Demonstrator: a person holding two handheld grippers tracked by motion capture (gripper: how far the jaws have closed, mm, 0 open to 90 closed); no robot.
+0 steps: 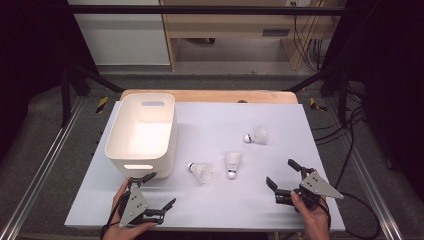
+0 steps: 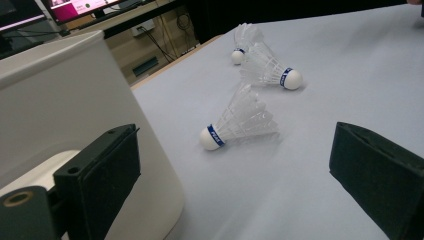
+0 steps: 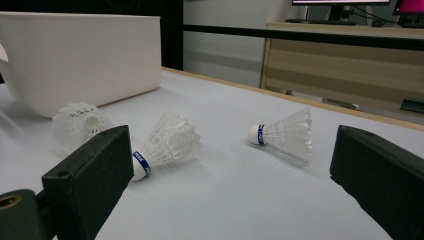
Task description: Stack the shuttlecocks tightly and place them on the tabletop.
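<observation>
Ahead of the left hand-held gripper (image 2: 235, 165) (jaws apart) lies the nearest shuttlecock (image 2: 239, 121).

White lettering, too small to read, runs along the blue band beside the cork of the nearest shuttlecock (image 2: 235, 125) and likewise on the shuttlecock at two o'clock of it (image 2: 272, 72)

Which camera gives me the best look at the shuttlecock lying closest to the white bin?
The left gripper view: the nearest shuttlecock lies close, side-on, cork and blue band sharp. The high view shows it small beside the bin. The right gripper view shows its skirt, partly behind a jaw.
</observation>
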